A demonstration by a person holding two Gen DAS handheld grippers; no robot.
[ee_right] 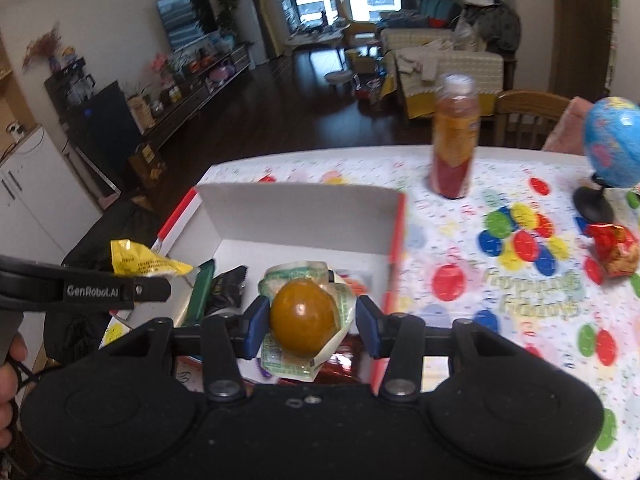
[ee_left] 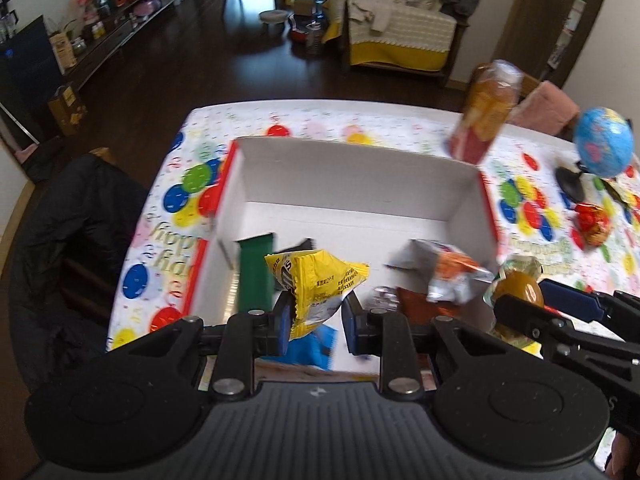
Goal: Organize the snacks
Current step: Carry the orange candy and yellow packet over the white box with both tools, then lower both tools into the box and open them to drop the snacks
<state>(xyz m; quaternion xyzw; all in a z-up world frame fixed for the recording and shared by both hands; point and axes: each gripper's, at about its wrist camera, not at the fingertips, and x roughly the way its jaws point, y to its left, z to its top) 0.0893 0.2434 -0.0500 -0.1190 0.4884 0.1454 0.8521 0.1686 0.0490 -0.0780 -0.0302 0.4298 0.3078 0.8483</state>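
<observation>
A white cardboard box with red edges point(ee_left: 352, 168) point(ee_right: 296, 208) stands open on the table. My left gripper point(ee_left: 316, 322) holds a yellow snack packet point(ee_left: 316, 284) over the box's near side; the packet also shows in the right wrist view point(ee_right: 140, 262). My right gripper point(ee_right: 308, 328) holds a packaged brown egg point(ee_right: 302, 320) above the box; the egg also shows in the left wrist view point(ee_left: 518, 286). Inside the box lie a green bar point(ee_left: 256, 272), a dark packet point(ee_right: 228, 286), a silver-orange packet point(ee_left: 444, 272) and a blue packet point(ee_left: 316, 344).
A tall orange-red bottle point(ee_right: 454, 136) stands behind the box. A globe on a black stand point(ee_right: 612, 148) and a red snack bag point(ee_right: 612, 250) sit at the right on the balloon-print tablecloth point(ee_right: 500, 280). A dark chair point(ee_left: 76, 232) stands at the left.
</observation>
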